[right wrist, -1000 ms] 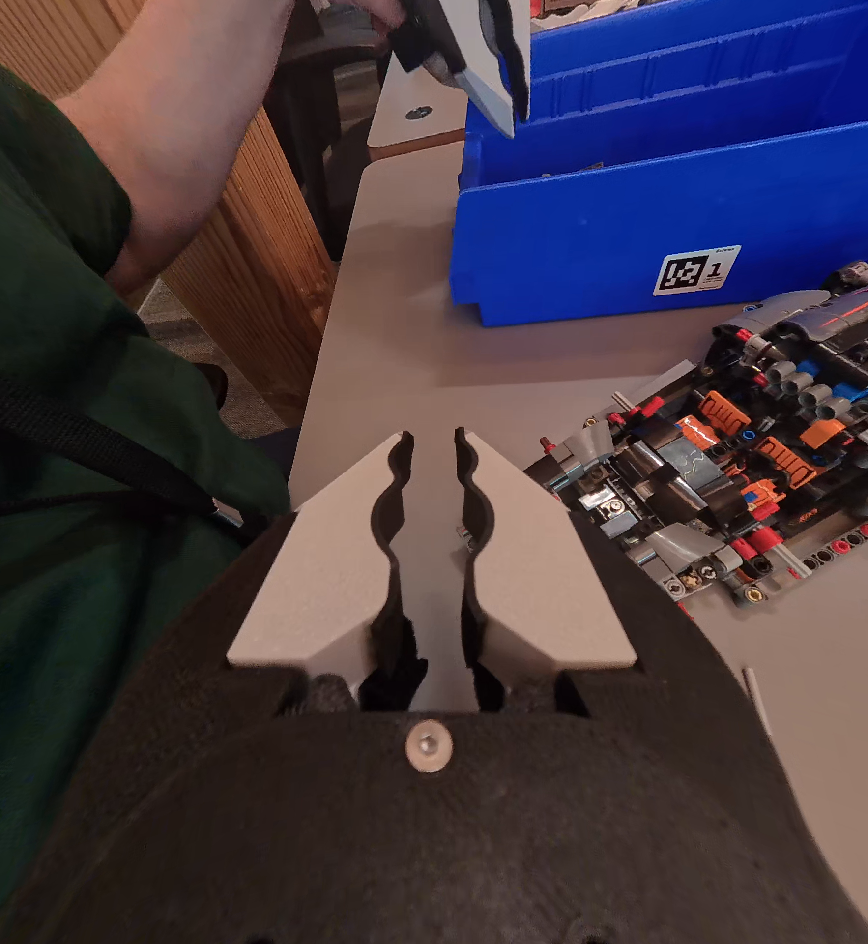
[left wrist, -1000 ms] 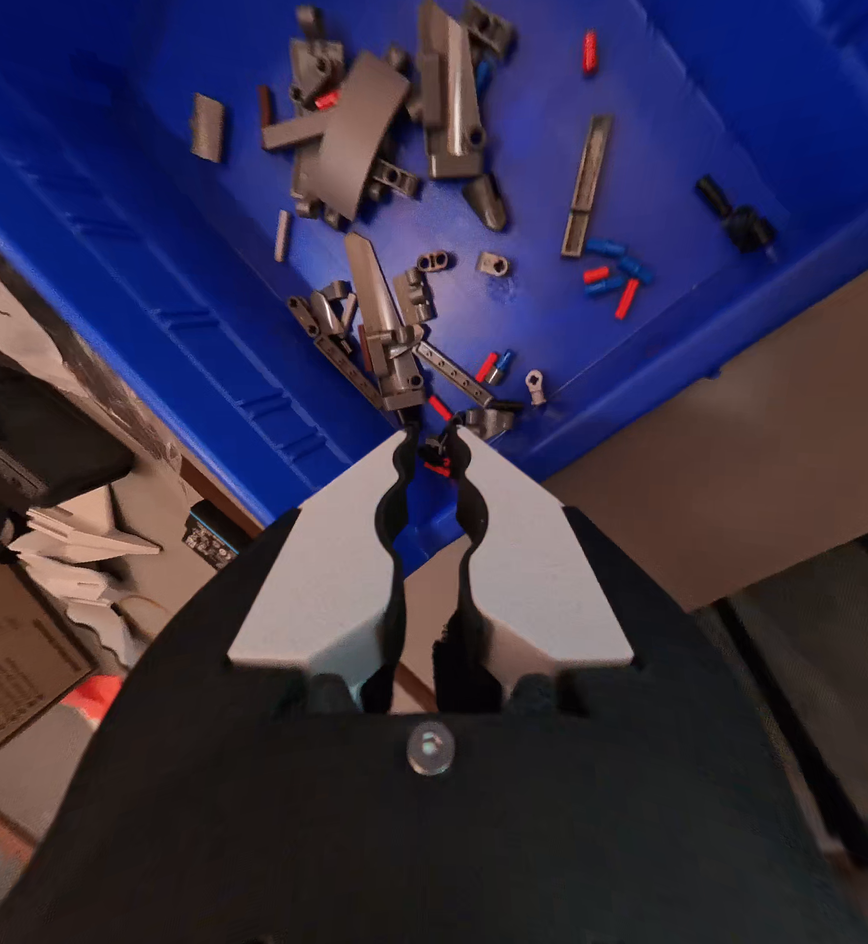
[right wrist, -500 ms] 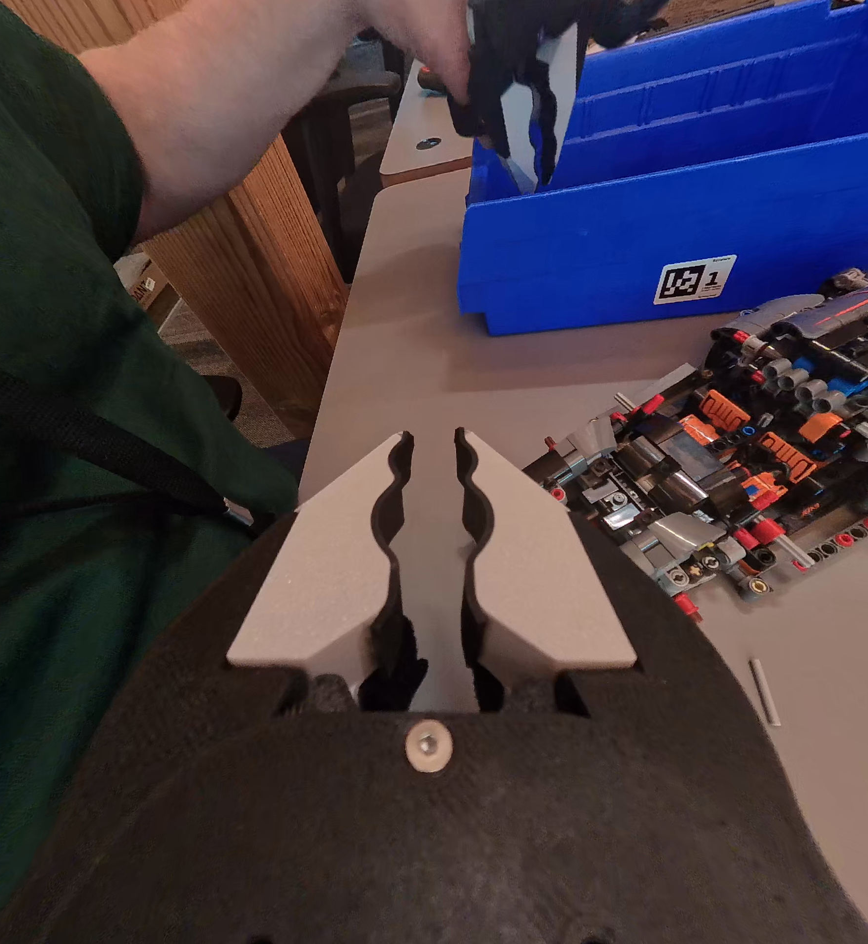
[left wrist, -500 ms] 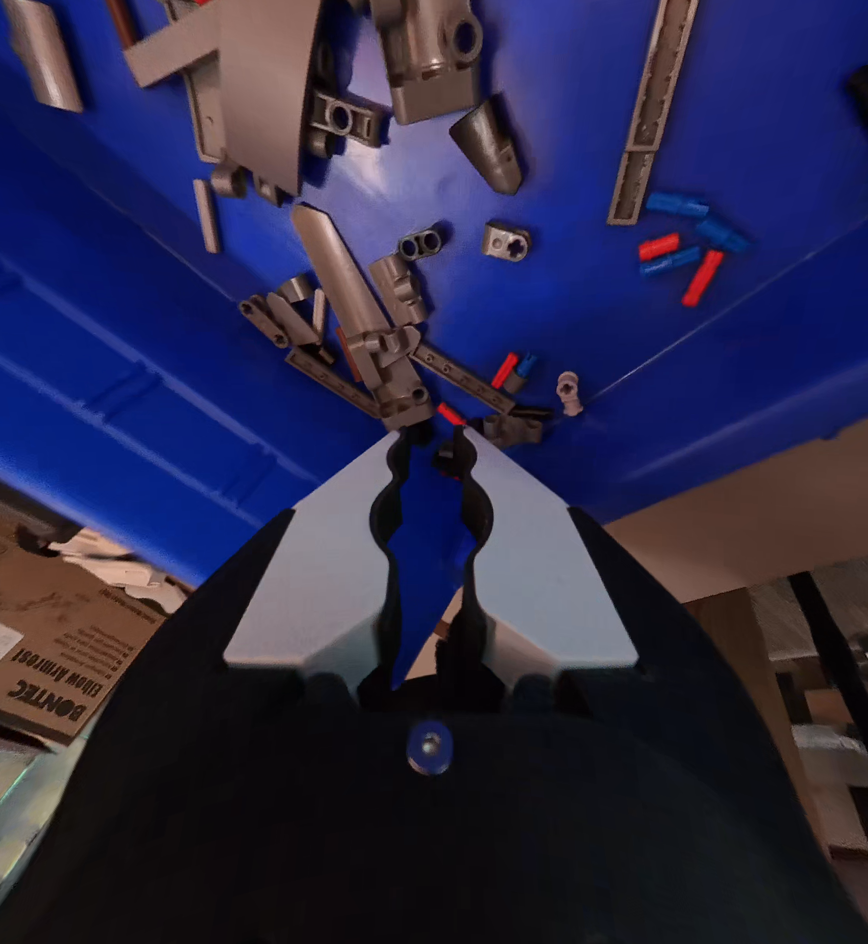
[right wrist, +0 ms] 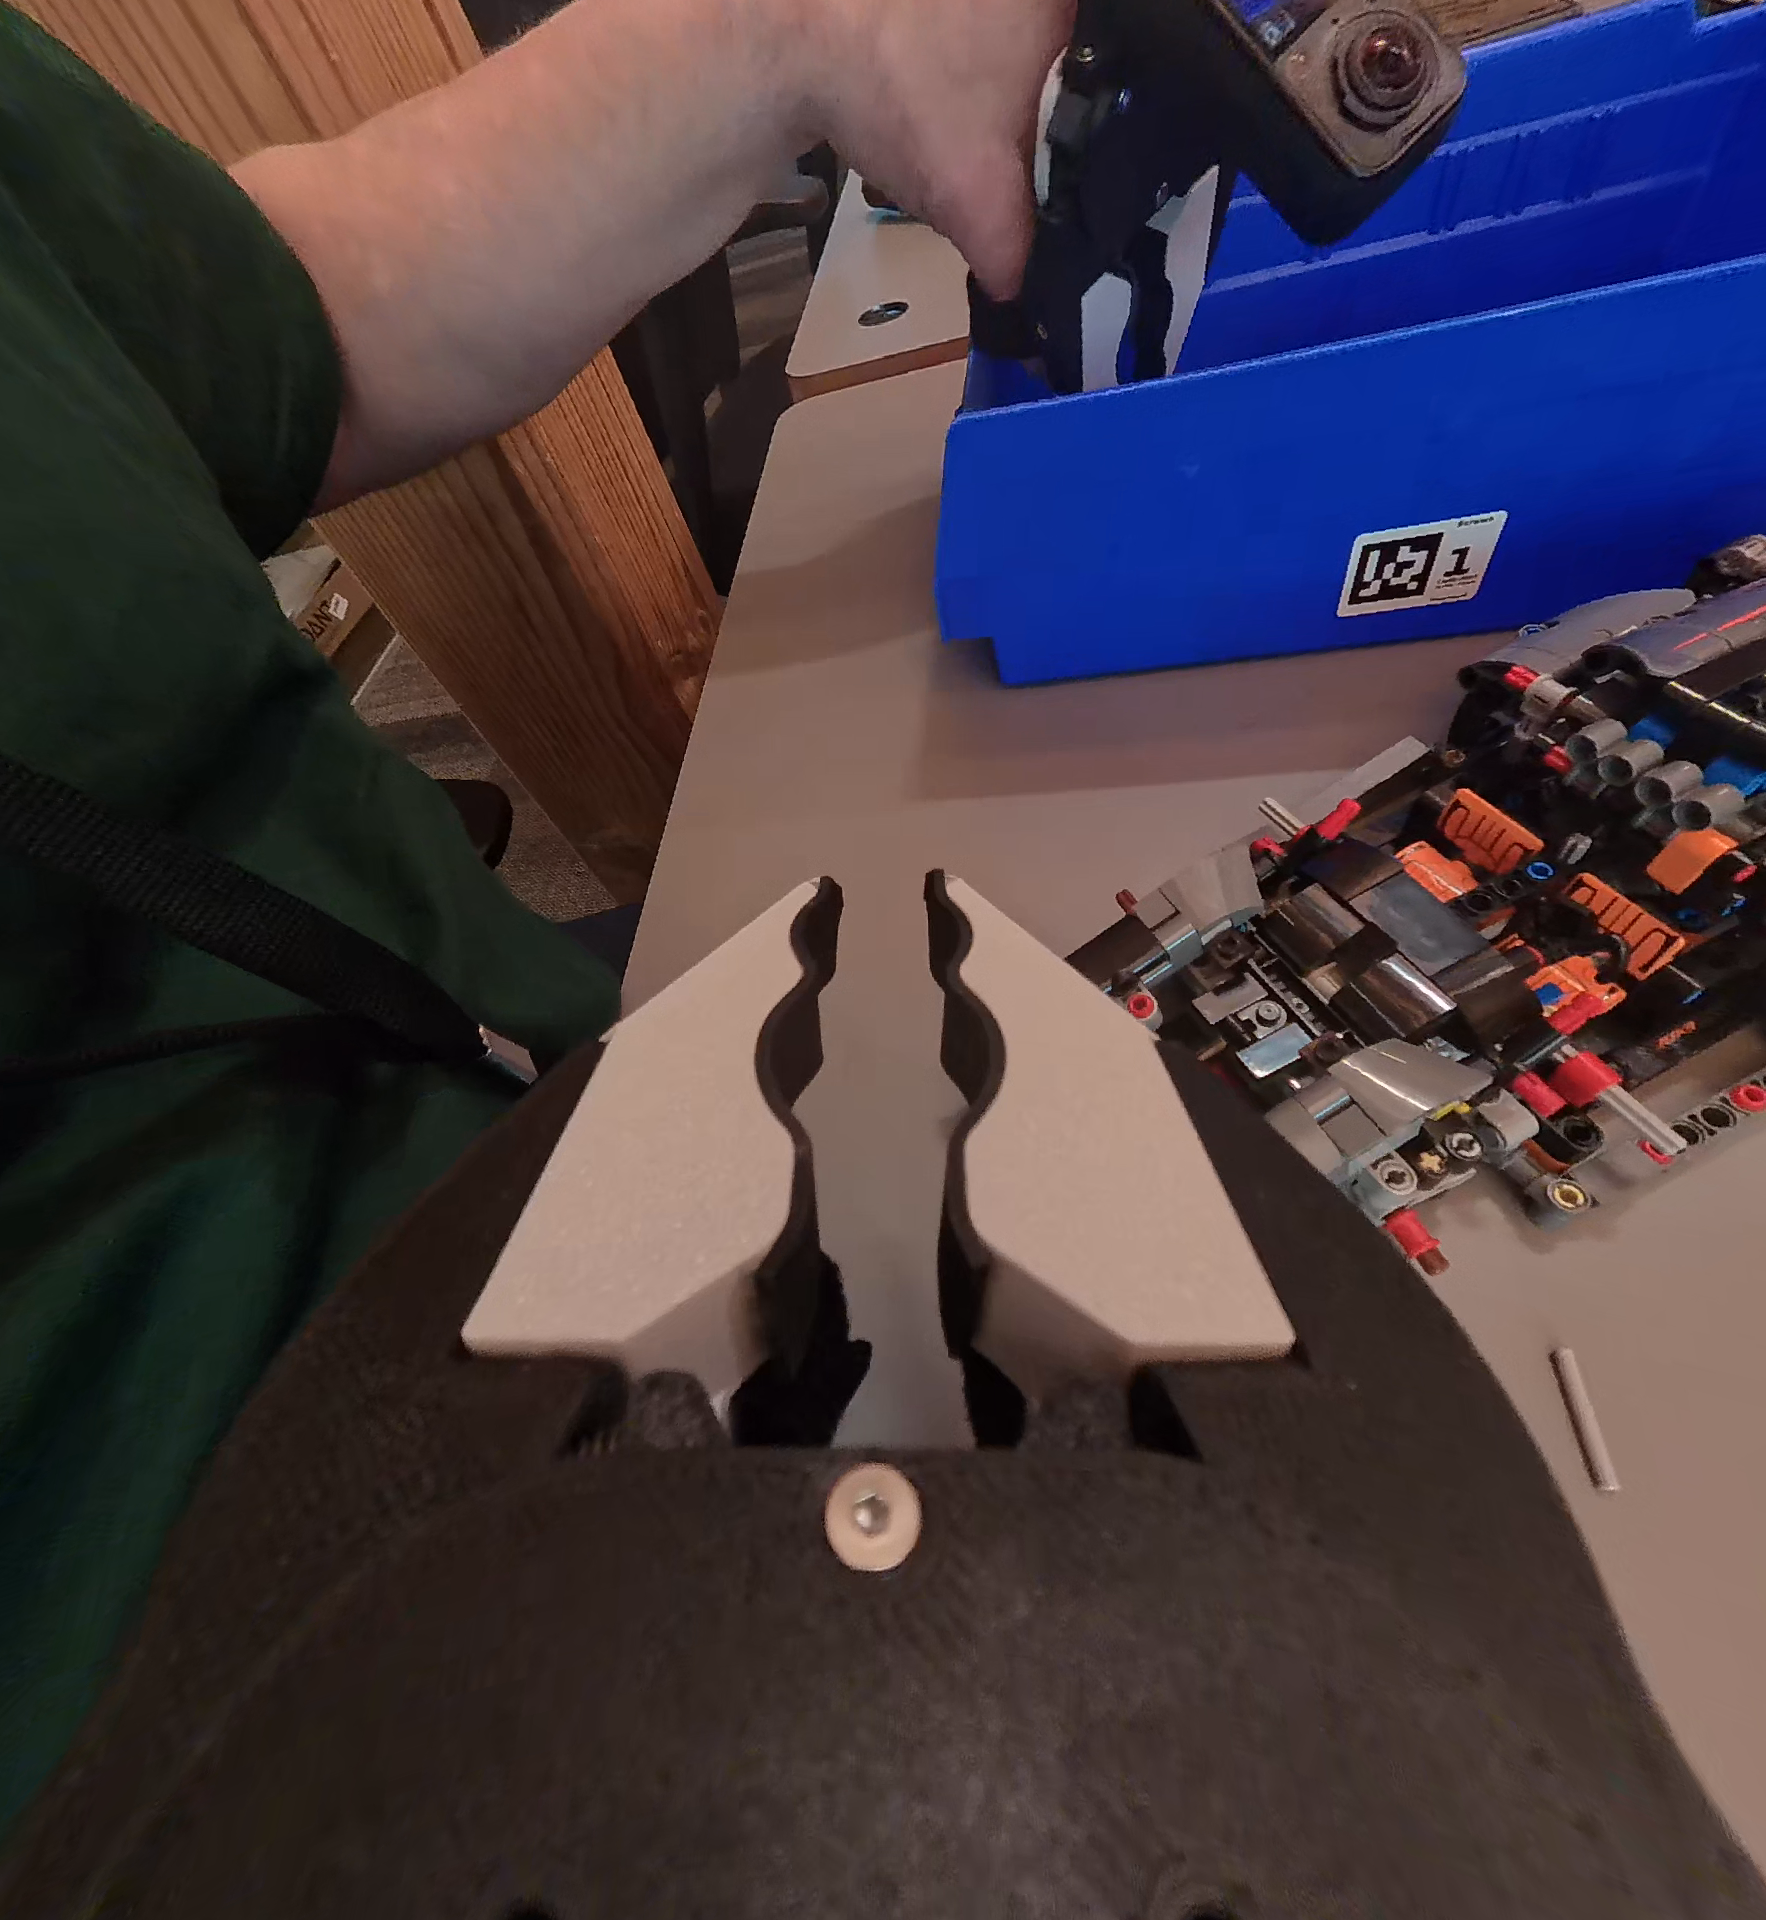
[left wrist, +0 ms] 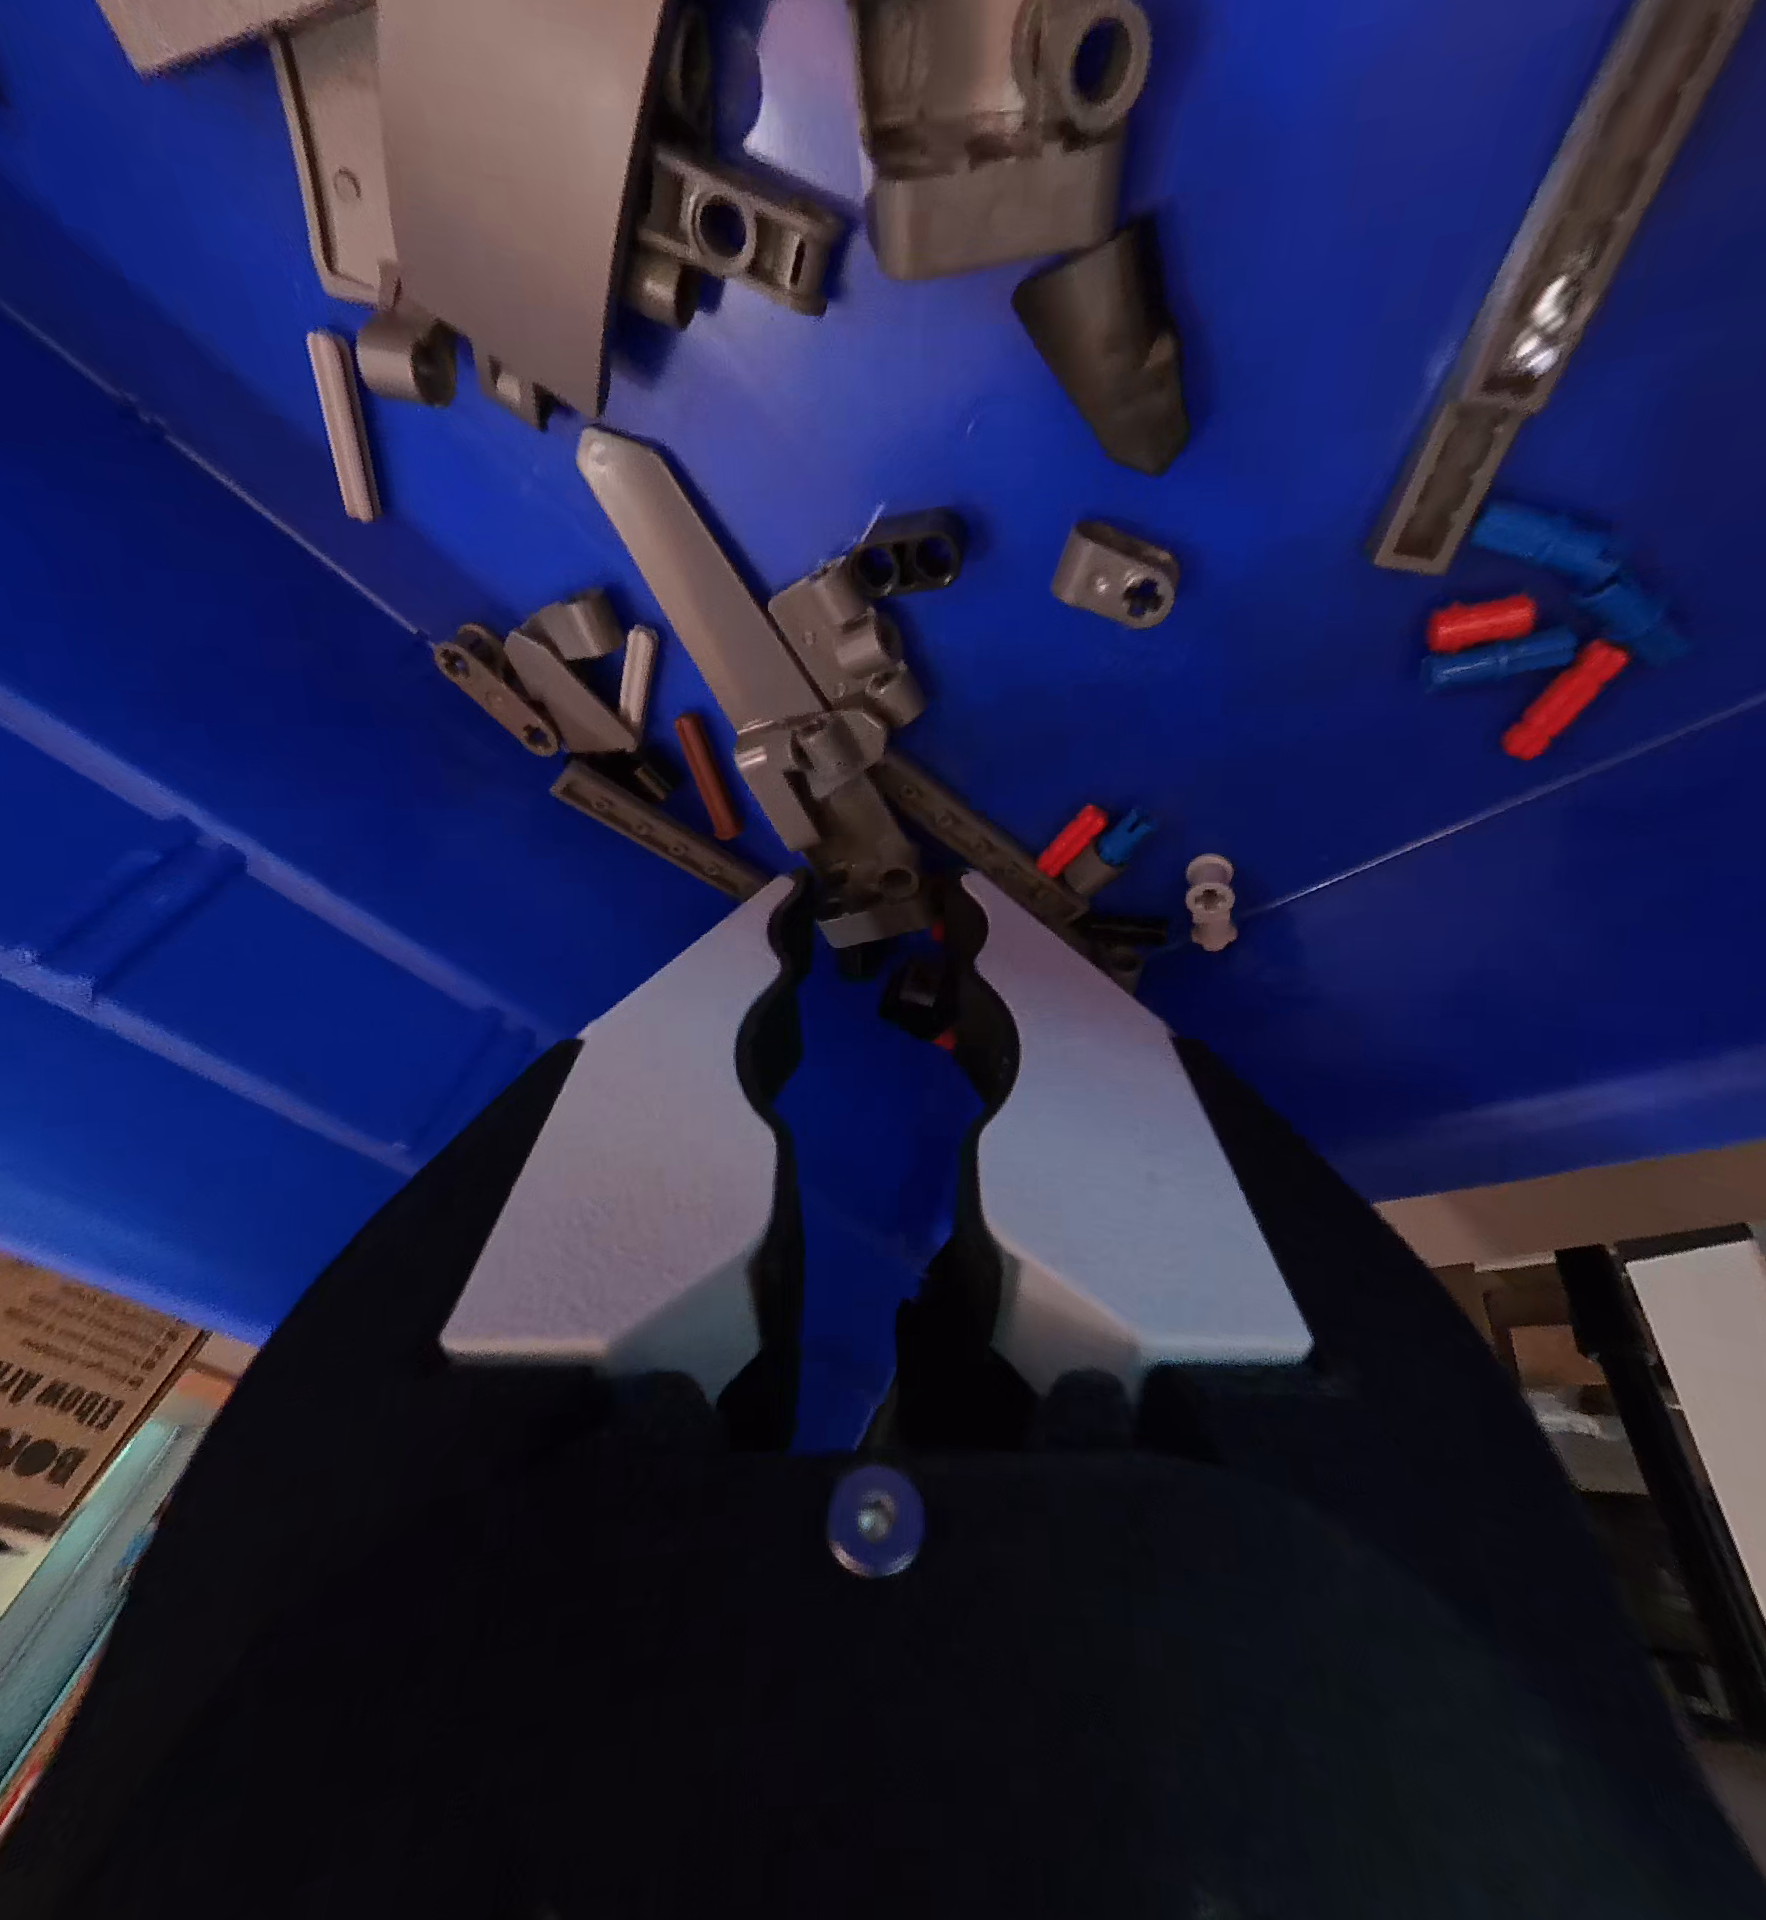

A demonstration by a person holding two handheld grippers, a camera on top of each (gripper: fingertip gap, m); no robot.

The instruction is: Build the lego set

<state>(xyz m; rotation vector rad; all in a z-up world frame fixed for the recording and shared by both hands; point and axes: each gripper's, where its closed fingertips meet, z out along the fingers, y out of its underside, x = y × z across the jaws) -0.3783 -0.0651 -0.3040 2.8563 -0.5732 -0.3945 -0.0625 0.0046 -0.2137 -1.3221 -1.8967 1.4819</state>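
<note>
Lego pieces, mostly grey Technic beams, panels and connectors with a few red and blue pins, lie scattered on the floor of a blue plastic bin. The left claw is lowered into the bin, its jaws parted, tips straddling the end of a grey connector assembly; a small black piece sits between the fingers, though whether it is gripped cannot be told. This looks like reaching in to pick the next part. The right claw hovers open and empty over the grey surface, apparently waiting. Just beside it lies the half-built Lego model, black, grey and orange, in front of the bin, within easy reach for attaching parts.
</note>
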